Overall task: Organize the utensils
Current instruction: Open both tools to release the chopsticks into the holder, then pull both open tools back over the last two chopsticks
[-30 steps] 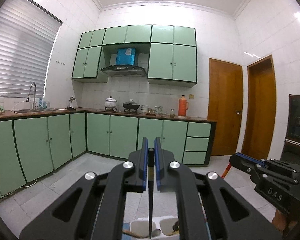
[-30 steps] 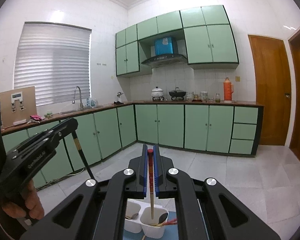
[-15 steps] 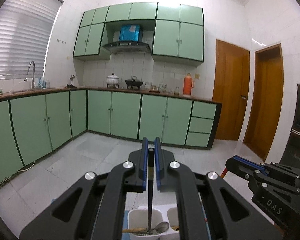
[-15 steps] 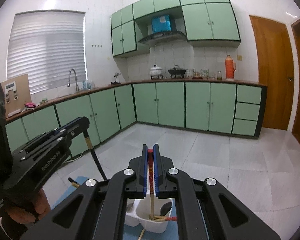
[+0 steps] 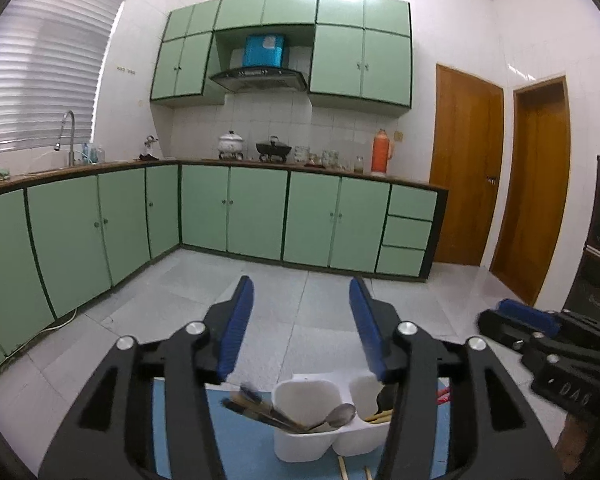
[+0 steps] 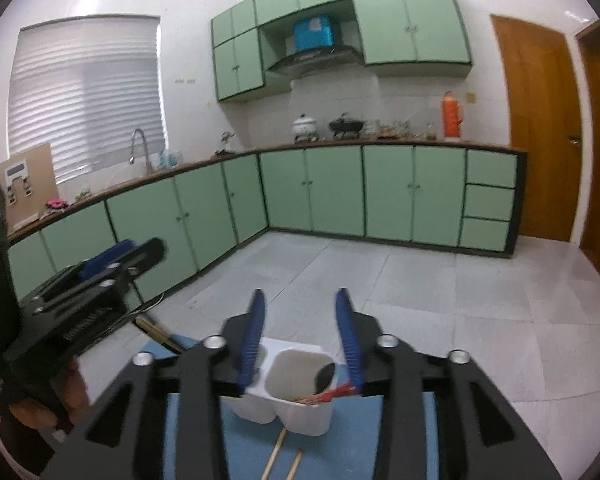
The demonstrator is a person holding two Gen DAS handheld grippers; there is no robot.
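A white two-cup utensil holder (image 5: 300, 438) stands on a blue mat (image 5: 440, 440) low in both views, and shows in the right wrist view (image 6: 292, 412) too. Its left cup holds dark chopsticks (image 5: 256, 410) and a metal spoon (image 5: 340, 415). Its right cup holds a dark spoon (image 6: 325, 376) and red-tipped chopsticks (image 6: 332, 394). My left gripper (image 5: 302, 312) is open and empty above the holder. My right gripper (image 6: 300, 320) is open and empty above it too. Two light wooden chopsticks (image 6: 276, 456) lie on the mat in front of the holder.
The right gripper's body (image 5: 552, 344) shows at the right of the left wrist view, the left gripper's body (image 6: 80, 300) at the left of the right wrist view. Green kitchen cabinets (image 5: 256, 212) and a tiled floor (image 5: 300, 300) lie beyond.
Both grippers have opened and let go of their chopsticks: the dark one now lies in the left cup, the red-tipped one in the right cup. Both cameras tilted down slightly.
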